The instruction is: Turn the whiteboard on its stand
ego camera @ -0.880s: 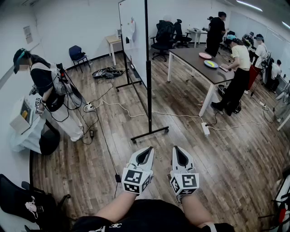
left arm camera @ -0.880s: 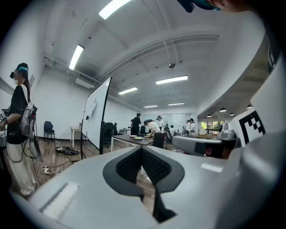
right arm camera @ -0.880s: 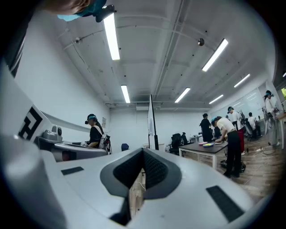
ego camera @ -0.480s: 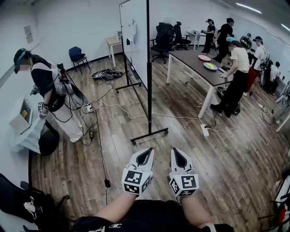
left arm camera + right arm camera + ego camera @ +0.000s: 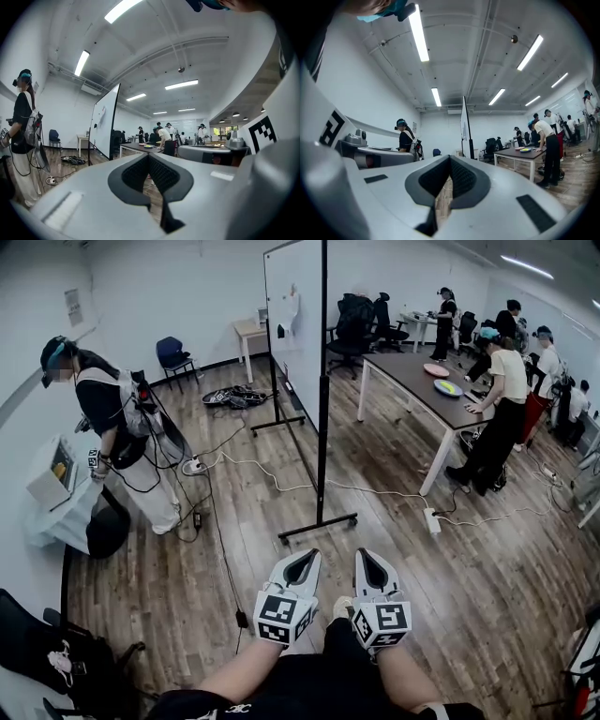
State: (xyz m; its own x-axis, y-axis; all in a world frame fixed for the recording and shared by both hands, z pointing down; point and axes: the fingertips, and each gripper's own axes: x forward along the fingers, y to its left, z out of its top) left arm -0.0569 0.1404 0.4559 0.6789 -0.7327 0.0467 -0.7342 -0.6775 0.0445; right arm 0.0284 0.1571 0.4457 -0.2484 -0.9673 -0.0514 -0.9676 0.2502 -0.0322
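Near the bottom of the head view, the left gripper (image 5: 302,559) and right gripper (image 5: 367,559) are hovering side by side over the wooden floor (image 5: 469,587), while the whiteboard (image 5: 295,324) is standing farther off on its stand (image 5: 319,524), well apart from both. Across the left gripper view, the jaws are pressing together, empty, with the whiteboard far to the left. Across the right gripper view, the jaws are likewise clenched on nothing, the whiteboard rising edge-on beyond them.

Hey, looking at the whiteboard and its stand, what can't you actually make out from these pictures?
- Near top corner of the whiteboard: cut off by the head view's upper edge.
- Its far face: turned away in the head view, edge-on in the right gripper view.
- Item hanging on the board: too small to identify in any view.
- Any pivot or lock on the stand: too small to see.
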